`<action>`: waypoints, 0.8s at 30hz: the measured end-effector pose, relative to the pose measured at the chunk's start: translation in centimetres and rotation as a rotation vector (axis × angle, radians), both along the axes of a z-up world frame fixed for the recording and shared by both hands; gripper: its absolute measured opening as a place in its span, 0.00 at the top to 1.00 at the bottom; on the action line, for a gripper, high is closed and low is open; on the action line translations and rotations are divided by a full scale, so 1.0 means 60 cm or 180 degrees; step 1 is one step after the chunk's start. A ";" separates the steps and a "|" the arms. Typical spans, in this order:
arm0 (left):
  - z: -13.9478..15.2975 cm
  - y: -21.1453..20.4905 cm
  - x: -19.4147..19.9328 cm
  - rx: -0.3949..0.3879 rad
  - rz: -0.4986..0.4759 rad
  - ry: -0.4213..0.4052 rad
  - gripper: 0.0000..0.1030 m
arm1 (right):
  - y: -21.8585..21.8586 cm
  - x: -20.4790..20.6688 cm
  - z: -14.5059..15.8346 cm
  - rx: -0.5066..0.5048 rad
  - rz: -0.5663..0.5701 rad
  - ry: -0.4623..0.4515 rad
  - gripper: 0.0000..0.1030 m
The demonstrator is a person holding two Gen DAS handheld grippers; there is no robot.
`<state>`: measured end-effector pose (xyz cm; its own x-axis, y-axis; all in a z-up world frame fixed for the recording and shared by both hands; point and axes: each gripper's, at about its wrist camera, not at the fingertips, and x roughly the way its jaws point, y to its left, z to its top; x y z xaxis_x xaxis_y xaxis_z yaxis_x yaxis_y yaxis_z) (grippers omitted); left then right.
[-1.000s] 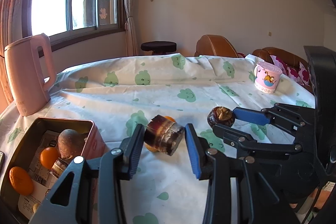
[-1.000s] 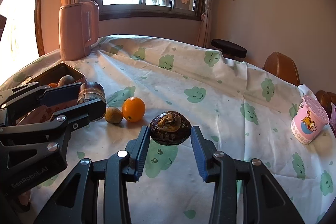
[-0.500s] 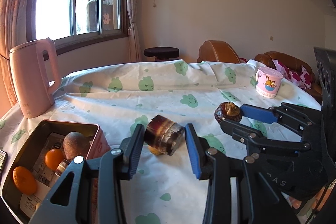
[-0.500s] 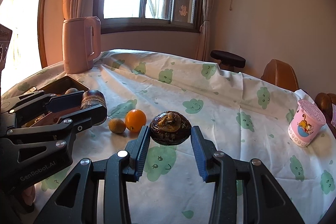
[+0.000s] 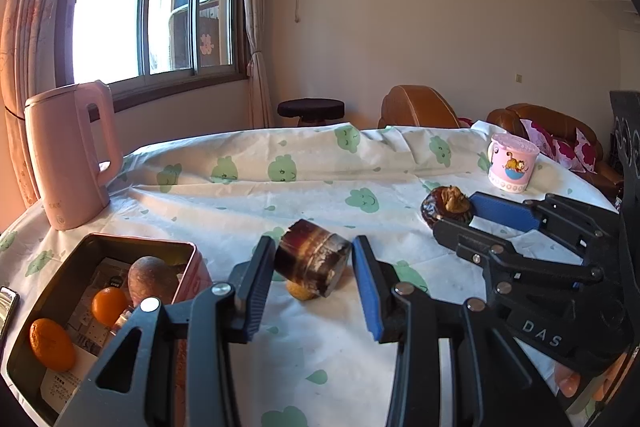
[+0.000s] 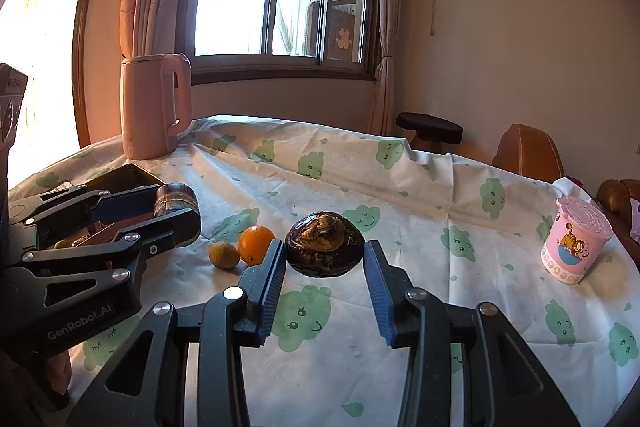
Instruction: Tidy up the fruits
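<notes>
Readable at 9 o'clock in the right wrist view: "GenRobot.AI", in pale letters on the black body of the left claw (image 6: 176,205). At 4 o'clock in the left wrist view: "DAS" on the black body of the right claw (image 5: 450,211). Printed papers inside the tin (image 5: 192,259): too small to read.

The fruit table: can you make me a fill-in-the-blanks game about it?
1. The left tool holds a dark ____.
2. The kettle is coloured ____.
3. The kiwi lies right beside the ____ on the cloth.
4. The tin has ____ oranges in it.

Missing words: jar; pink; orange; two
</notes>
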<state>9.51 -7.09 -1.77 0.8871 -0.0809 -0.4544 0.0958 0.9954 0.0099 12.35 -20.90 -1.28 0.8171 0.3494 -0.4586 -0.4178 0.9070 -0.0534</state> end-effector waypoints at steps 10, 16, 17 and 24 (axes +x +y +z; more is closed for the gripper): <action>0.004 0.001 -0.006 0.0009 0.0017 -0.0078 0.60 | -0.006 -0.010 0.005 0.0065 -0.0039 -0.0104 0.59; 0.006 0.001 -0.011 0.0008 0.0026 -0.0133 0.60 | -0.010 -0.014 0.007 0.0095 -0.0065 -0.0150 0.59; 0.006 0.001 -0.013 0.0012 0.0025 -0.0145 0.60 | -0.011 -0.015 0.008 0.0104 -0.0072 -0.0163 0.59; 0.008 0.001 -0.017 0.0020 0.0033 -0.0210 0.60 | -0.018 -0.020 0.011 0.0157 -0.0104 -0.0233 0.59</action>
